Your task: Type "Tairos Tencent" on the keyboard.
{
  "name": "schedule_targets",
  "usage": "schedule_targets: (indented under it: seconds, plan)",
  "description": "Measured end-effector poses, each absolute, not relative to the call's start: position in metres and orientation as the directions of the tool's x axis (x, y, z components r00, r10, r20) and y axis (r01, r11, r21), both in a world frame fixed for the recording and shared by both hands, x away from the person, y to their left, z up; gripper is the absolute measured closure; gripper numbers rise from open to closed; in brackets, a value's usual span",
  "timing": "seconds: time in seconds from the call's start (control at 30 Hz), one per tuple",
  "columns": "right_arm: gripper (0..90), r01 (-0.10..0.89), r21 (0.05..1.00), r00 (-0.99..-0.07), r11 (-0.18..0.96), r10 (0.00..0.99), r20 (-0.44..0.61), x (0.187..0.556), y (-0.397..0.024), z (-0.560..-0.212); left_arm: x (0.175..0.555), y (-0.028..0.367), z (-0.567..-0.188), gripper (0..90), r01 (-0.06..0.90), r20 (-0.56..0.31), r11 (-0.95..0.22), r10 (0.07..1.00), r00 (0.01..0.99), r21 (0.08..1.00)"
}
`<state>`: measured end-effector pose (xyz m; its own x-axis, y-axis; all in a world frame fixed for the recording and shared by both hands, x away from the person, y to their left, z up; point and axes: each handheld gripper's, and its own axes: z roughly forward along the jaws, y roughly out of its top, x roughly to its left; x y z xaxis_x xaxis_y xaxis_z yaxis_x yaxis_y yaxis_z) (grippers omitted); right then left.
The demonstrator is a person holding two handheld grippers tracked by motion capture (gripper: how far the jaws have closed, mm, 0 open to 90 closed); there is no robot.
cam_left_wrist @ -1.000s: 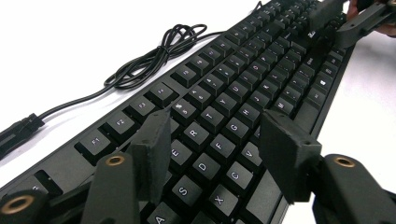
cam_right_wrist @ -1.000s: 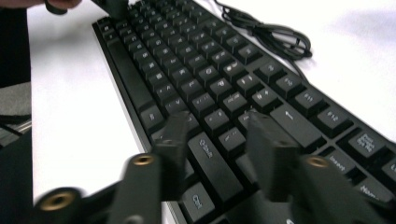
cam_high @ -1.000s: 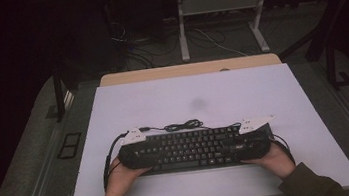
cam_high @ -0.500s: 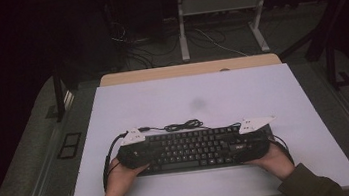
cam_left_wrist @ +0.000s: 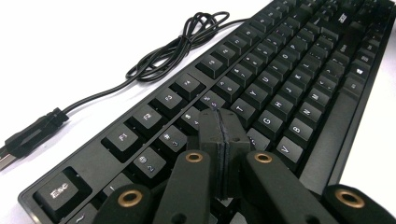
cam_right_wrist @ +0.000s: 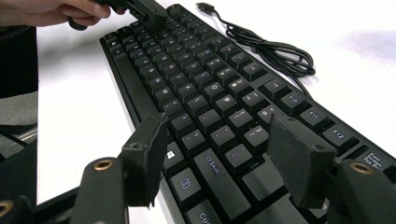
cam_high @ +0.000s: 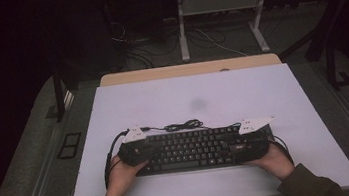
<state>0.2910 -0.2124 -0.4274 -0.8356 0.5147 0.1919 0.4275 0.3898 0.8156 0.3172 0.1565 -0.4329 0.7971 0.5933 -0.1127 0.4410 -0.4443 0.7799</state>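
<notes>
Nearby, coiled cable (cam_high: pixel 184 125) behind keyboard (cam_high: pixel 189 149)

The keyboard (cam_left_wrist: pixel 280 88) looks like black plastic; its keys are matt, and the strip beside the space bar has a fine brushed finish with a soft sheen. Its cable (cam_left_wrist: pixel 177 46) has a smooth, slightly glossy black coat, and the USB plug (cam_left_wrist: pixel 3 161) ends in bare metal. The table top (cam_high: pixel 221 87) is white, smooth and matt. The left gripper (cam_left_wrist: pixel 223 135) has rough, dull black pads, and brass-coloured metal rings sit in its matt arms.
</notes>
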Motion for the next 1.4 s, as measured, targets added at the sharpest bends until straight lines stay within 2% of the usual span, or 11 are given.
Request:
schedule_targets:
  seconds: [1.33, 1.4]
  plan:
    - [37.5, 0.423, 0.818, -0.838, 0.389, 0.511, 0.190, 0.2908, -0.2115, -0.4269, 0.3194, 0.1560, -0.4347, 88.9, 0.440, -0.106, -0.450, 0.596, 0.796, 0.777]
    - [37.5, 0.426, 0.817, -0.837, 0.388, 0.513, 0.193, 0.2909, -0.2108, -0.4267, 0.3182, 0.1562, -0.4335, 86.8, 0.443, -0.112, -0.441, 0.599, 0.793, 0.780]
